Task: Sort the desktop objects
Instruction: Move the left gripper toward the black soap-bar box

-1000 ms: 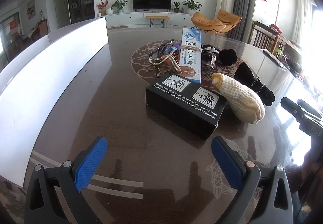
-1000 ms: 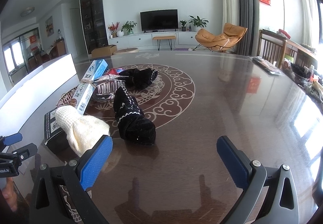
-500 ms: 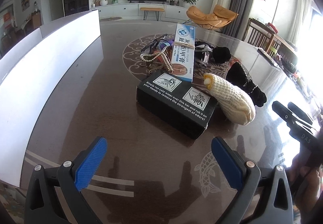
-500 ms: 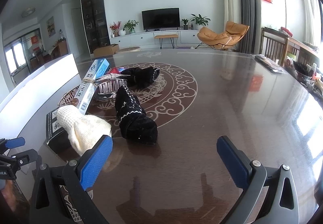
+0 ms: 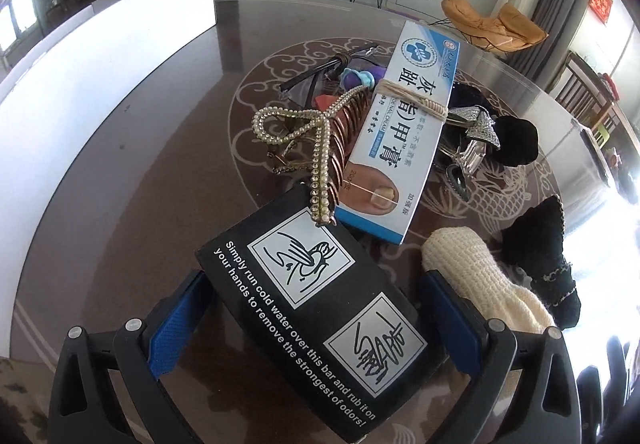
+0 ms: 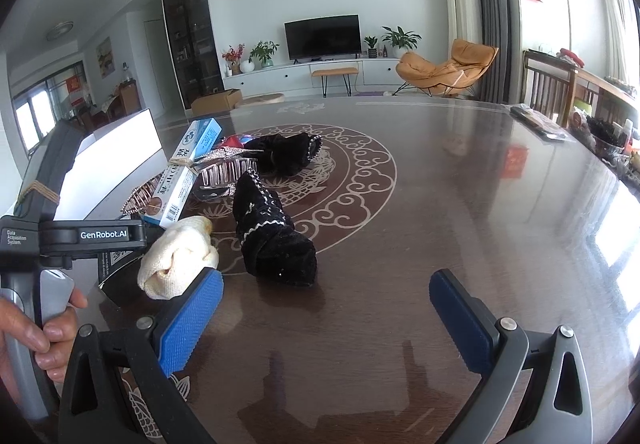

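Dark glossy table (image 6: 460, 204), living room behind. Left gripper (image 5: 316, 318) fingers apart astride black box (image 5: 320, 328). Right gripper (image 6: 326, 314) fingers apart, empty.

This is a home living room. Far ahead of the hand-held gripper a television (image 6: 322, 36) stands on a long white cabinet (image 6: 304, 74) with potted plants (image 6: 263, 51), an orange lounge chair (image 6: 446, 70) to the right. A glossy dark table (image 6: 460, 212) fills the foreground.

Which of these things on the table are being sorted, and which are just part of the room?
Being sorted:
black box
nail cream box
rhinestone hair clip
cream knitted sock
black sock

Just lying about:
orange chair
television
potted plants
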The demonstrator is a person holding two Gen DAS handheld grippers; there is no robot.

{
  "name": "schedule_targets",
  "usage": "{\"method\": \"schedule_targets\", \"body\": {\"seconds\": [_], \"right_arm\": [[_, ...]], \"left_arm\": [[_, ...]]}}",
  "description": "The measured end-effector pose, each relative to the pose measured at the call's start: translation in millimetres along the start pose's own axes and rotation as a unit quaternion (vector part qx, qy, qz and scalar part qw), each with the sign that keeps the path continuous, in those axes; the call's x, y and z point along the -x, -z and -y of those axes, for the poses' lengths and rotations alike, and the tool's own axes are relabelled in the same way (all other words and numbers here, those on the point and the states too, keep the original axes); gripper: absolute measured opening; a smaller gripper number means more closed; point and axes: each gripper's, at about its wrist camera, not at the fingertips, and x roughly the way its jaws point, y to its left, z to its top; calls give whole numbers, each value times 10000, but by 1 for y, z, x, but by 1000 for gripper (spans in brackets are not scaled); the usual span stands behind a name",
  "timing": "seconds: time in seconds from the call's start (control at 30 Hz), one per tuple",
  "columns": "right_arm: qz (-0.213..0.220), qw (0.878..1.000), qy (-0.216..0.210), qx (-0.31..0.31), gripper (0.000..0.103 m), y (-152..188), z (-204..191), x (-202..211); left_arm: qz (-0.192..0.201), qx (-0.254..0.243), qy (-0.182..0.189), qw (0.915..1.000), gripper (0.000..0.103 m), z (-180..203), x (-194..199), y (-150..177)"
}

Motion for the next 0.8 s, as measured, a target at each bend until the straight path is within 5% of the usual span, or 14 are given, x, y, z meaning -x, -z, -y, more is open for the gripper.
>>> {"method": "schedule_targets", "body": {"seconds": [0.33, 0.8], "right_arm": [[64, 9999, -84, -107, 103, 2, 5, 5], [72, 9998, -120, -144, 103, 1, 6, 5]], "left_arm": [[-17, -261, -382, 9989, 103, 4, -13, -11], [22, -546, -231, 9982, 103, -40, -5, 9]]}}
